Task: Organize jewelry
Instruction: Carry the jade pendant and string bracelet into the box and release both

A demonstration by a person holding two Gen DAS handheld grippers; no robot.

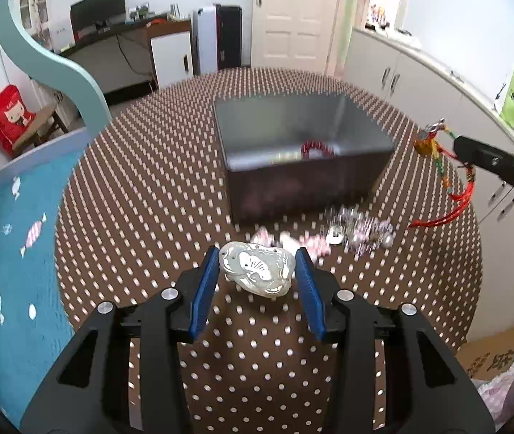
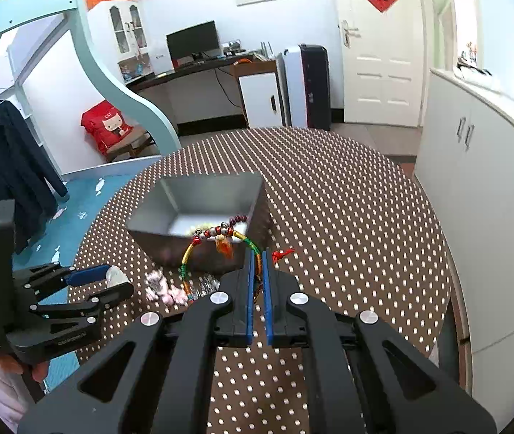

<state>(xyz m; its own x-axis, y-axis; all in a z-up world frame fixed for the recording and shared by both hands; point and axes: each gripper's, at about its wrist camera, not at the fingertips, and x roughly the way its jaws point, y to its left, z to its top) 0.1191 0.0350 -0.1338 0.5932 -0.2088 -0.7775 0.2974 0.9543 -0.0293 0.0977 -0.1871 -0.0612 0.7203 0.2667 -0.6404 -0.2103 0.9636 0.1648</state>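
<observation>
The round worktop [image 1: 141, 181], covered in a brown cloth with pale dots, fills the middle of both views. On it stands a grey metal box [image 1: 304, 166], open at the top, at about 12 o'clock from the left tool; a red bead bracelet [image 1: 316, 149] lies inside it against the near wall. Just in front of the box, at 1 o'clock from the left tool, a blurred heap of pink and clear bead jewelry [image 1: 351, 235] rests on the cloth.

The left tool [image 1: 258, 266] has its blue pads set around a pale carved jade pendant [image 1: 257, 269], which touches both pads and sits just above the cloth at 6 o'clock from the box.

The right tool [image 2: 257, 271] is nearly closed, its pads pinching a multicoloured woven cord bracelet [image 2: 199, 249] with silver beads and a small orange charm. The loop hangs out towards 11 o'clock of that tool, in front of the box's near wall. In the left view this bracelet dangles in the air at 3 o'clock from the box.
</observation>
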